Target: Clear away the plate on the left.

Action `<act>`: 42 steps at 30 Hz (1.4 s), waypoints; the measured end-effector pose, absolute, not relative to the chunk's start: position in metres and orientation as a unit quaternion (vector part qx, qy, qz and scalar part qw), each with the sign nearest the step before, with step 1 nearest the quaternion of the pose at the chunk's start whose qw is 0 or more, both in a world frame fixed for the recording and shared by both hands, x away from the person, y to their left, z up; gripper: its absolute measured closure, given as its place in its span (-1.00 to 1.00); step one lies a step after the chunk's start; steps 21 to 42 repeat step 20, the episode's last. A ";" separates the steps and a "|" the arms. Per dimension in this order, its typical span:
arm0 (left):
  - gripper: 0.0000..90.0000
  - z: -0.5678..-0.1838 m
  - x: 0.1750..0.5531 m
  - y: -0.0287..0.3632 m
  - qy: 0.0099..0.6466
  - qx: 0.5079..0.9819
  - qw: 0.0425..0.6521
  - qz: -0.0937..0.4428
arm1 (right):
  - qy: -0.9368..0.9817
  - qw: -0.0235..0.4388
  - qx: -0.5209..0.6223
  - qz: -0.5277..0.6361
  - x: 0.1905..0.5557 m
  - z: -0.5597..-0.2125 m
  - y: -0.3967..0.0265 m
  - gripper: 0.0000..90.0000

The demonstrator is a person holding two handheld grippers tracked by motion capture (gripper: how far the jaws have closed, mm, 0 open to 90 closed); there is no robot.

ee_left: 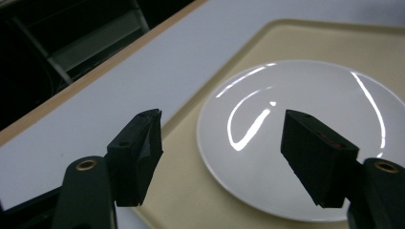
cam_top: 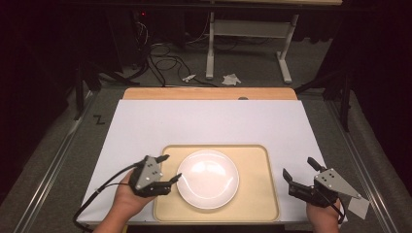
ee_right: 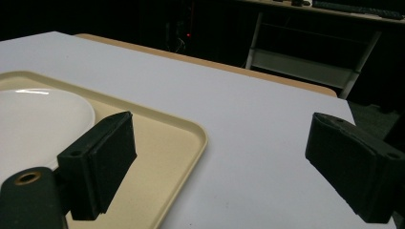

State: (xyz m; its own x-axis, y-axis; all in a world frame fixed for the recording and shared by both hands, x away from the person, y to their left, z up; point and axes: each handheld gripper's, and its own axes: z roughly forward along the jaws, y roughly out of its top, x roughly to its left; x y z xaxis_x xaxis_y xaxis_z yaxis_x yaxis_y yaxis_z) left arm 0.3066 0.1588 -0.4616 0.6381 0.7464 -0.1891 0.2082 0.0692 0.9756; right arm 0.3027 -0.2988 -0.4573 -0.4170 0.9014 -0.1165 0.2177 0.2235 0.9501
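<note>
A round white plate (cam_top: 208,178) lies on a beige tray (cam_top: 252,155) at the near middle of the table. My left gripper (cam_top: 171,168) hovers at the plate's left rim, held by a hand from below, jaws open with nothing between them. In the left gripper view the plate (ee_left: 296,86) and the tray (ee_left: 305,43) lie beyond the open left gripper (ee_left: 222,129). My right gripper (cam_top: 299,168) stands open just right of the tray, over the white tabletop. The right gripper view looks past the right gripper (ee_right: 219,129) at the tray's corner (ee_right: 162,143) and part of the plate (ee_right: 38,119).
The tray rests on a white board (cam_top: 209,121) over a wooden tabletop whose far edge (cam_top: 209,93) shows. A small paper scrap (cam_top: 358,208) lies by the right hand. Beyond the table are floor cables (cam_top: 165,63) and a white desk frame (cam_top: 248,34).
</note>
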 end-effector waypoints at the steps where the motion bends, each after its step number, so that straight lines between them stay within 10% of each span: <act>1: -0.36 -0.460 0.309 0.159 0.398 0.601 0.661 0.209 | 0.695 0.361 0.404 0.474 0.302 -0.457 -0.299 -0.76; 11: -0.91 -0.458 0.316 0.229 0.497 0.454 0.698 0.243 | 0.691 0.357 0.413 0.474 0.302 -0.457 -0.301 -0.75; 42: -1.00 -0.458 0.316 0.225 0.485 0.468 0.696 0.248 | 0.693 0.352 0.414 0.473 0.302 -0.458 -0.300 -0.70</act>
